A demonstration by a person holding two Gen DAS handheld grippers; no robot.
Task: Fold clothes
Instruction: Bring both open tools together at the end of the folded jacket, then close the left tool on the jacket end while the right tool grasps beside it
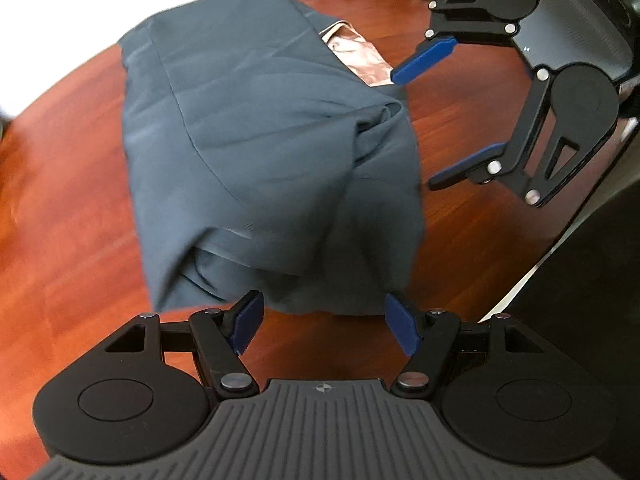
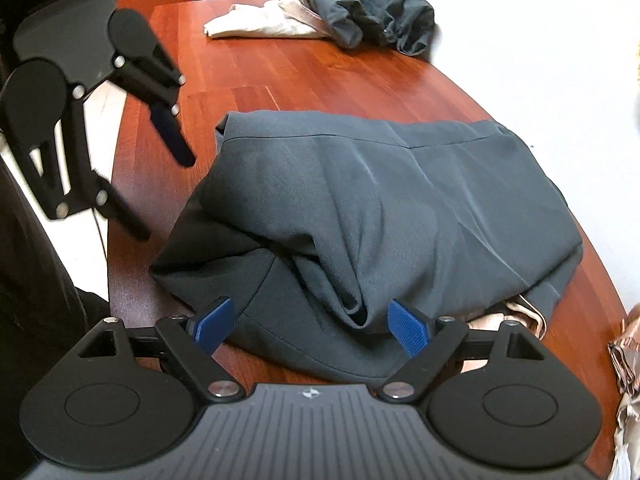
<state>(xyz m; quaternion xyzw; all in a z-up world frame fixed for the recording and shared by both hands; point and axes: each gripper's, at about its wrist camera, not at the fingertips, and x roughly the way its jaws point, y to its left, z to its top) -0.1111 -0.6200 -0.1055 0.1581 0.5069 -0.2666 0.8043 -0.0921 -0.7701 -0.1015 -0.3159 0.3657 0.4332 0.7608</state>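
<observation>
A dark grey garment [image 1: 256, 152] [image 2: 400, 200] lies folded in a thick bundle on the red-brown wooden table [image 1: 60, 200] [image 2: 320, 72]. My left gripper [image 1: 324, 324] is open at the bundle's near edge, and its blue pads [image 1: 248, 320] touch nothing. From the right wrist view the left gripper [image 2: 166, 198] hangs off the bundle's left side. My right gripper [image 2: 310, 320] stands wide open over a bunched fold of the garment, which lies between the pads unpressed. The left wrist view shows the right gripper [image 1: 414, 132] just off the bundle's right edge.
A shiny pink-beige cloth [image 1: 356, 56] [image 2: 516, 312] pokes out from under the grey garment. At the table's far end lie a cream garment [image 2: 260, 20] and crumpled dark grey clothes [image 2: 372, 12]. More pale cloth [image 2: 624, 380] sits at the right. The table edge runs close on the left.
</observation>
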